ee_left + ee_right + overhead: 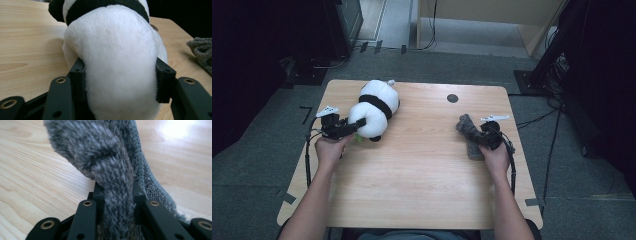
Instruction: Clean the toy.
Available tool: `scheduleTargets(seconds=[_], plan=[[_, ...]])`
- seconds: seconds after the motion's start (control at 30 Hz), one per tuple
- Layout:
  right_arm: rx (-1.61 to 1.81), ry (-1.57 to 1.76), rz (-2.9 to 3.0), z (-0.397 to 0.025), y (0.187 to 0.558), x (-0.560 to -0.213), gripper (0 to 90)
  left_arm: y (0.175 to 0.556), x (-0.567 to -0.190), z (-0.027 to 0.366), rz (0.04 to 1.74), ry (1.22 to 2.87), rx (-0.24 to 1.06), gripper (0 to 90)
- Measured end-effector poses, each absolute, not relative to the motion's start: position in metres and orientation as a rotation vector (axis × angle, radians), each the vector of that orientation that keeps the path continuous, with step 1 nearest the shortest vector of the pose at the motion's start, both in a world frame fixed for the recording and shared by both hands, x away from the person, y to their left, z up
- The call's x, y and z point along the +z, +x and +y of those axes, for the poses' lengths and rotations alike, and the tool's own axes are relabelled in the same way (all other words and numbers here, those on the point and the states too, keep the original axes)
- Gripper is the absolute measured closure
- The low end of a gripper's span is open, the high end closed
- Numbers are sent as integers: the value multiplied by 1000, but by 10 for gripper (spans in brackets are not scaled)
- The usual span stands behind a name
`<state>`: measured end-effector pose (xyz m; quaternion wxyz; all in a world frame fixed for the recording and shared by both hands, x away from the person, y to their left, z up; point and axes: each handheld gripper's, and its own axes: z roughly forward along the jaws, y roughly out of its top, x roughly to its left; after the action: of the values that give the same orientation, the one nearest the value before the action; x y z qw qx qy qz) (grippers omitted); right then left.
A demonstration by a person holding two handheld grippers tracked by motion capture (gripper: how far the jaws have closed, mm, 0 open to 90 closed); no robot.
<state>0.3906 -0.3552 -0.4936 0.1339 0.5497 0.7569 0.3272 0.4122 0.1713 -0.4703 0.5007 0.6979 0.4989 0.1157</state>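
While both hands sit at the near half of the light wood table (422,165), the room around it is grey carpet with black stands and cables at the dark edges. Round dark spot (452,98) on the tabletop near the far edge. Left gripper (354,125): jaws clamped on the white rump of the plush panda (374,107), which lies on the table's far-left part; fabric bulges between the pads in the left gripper view. Right gripper (477,137): jaws pinched on the grey knit cloth (468,132), lying at the right side of the table. Panda's face is turned away, can't make it out. Small green bit under the panda by the left hand (331,150), too small to identify. Cloth's near end is hidden under the right hand (496,157).
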Motion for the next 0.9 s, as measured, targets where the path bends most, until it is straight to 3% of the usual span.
scheduleTargets(seconds=[0.27, 0.57, 0.73, 0.9], plan=[[961, 1604, 2206, -356, 393, -499, 682, 415, -475, 173, 1219, 1710, 250, 322], [999, 1616, 2227, -357, 393, -499, 547, 418, -474, 173, 1187, 1768, 257, 147], [994, 1612, 2219, -357, 390, -493, 452, 419, -470, 171, 1216, 1789, 273, 135], [1032, 1604, 2197, -360, 387, -485, 430, 418, -468, 170, 1225, 1812, 266, 119]])
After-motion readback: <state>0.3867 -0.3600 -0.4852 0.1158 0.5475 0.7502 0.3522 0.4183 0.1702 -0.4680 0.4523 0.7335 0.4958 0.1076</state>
